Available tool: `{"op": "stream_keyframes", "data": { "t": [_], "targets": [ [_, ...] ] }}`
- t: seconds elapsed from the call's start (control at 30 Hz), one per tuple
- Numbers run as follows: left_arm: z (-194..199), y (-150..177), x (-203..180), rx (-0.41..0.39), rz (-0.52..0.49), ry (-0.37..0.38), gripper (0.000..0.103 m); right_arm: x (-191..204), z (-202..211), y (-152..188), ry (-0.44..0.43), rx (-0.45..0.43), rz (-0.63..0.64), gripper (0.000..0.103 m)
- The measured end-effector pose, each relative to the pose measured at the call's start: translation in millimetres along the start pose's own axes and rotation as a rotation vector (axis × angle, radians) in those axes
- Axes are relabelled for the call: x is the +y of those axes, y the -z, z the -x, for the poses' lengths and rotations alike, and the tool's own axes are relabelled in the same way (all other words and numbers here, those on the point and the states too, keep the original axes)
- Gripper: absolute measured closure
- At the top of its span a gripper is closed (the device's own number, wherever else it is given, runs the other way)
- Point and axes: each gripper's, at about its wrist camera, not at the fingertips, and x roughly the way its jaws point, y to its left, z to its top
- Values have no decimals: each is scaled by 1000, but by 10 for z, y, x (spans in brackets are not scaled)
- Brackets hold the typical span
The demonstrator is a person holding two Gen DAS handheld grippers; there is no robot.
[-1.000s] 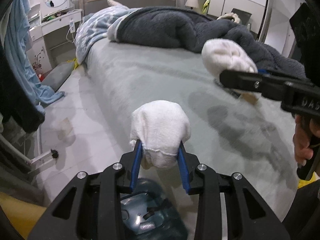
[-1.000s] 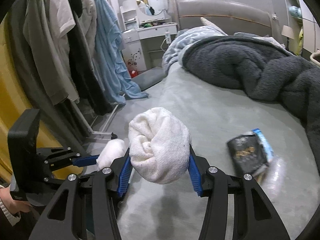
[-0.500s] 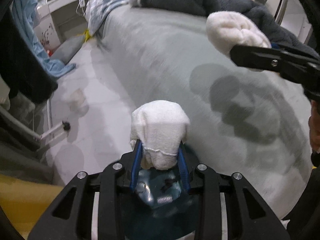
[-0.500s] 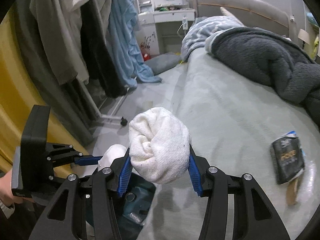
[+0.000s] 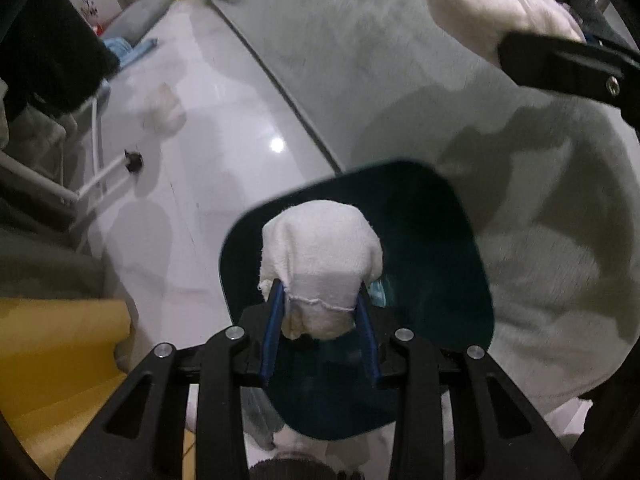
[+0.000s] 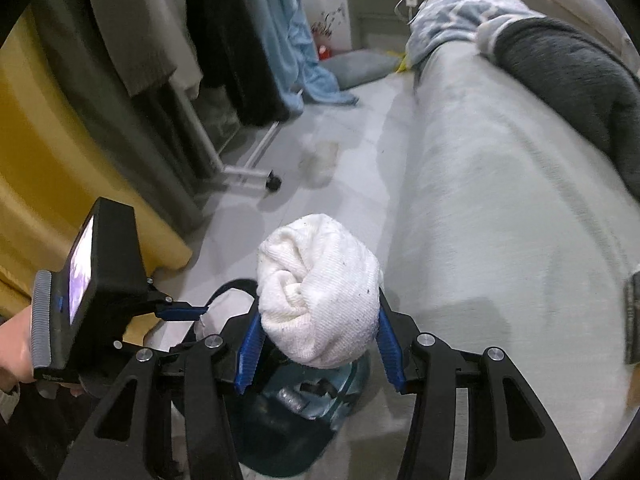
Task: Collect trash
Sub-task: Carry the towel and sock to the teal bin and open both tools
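Note:
My left gripper is shut on a white wad of cloth and points steeply down over the open mouth of a dark teal trash bin. Some trash lies in the bin. In the right wrist view my right gripper is shut on a bigger rolled white wad, above the same bin and a little toward the bed. The left gripper shows there at the left, in a person's hand. The right gripper's finger and its wad cross the top right of the left view.
The bin stands on pale floor tiles between the grey bed and a clothes rack with a black caster. A crumpled clear scrap lies on the floor. A dark blanket lies on the bed; a yellow curtain hangs left.
Both grippers have sunk and tipped downward toward the floor. The bin now fills the space under the left gripper. Both still clamp their white wads.

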Motion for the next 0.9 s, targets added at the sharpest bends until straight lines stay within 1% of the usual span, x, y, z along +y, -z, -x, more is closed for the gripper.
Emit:
{"op": "stream_keyframes", "data": {
  "t": [0.07,0.13,0.2,0.27,0.3,0.33,0.4,0.53,0.7,0.77,0.9],
  "targets": [
    [-63,57,29,33,-3,6,66,78,-104,-10,-8,31,9,52],
    [-99,109,56,58,-6,7,63,137,-192,-12,-14,55,16,52],
    [-93,145,111,61,0,11,61,184,-283,-15,-18,82,21,52],
    [-45,164,172,49,16,19,56,198,-350,-4,-15,108,22,52],
    [-10,147,191,39,24,23,52,218,-398,7,-15,123,22,52],
    [23,136,208,26,30,26,45,234,-442,13,-16,134,21,52],
    [101,116,246,-8,40,32,36,254,-534,23,-20,157,16,52],
    [225,95,285,-57,52,35,30,310,-692,60,-25,199,18,51],
    [349,119,364,-105,76,28,28,364,-846,111,-26,247,29,50],
    [415,126,417,-136,95,20,25,368,-900,135,-23,267,31,50],
    [551,133,533,-203,134,29,25,405,-1002,184,-21,302,38,50]
  ]
}}
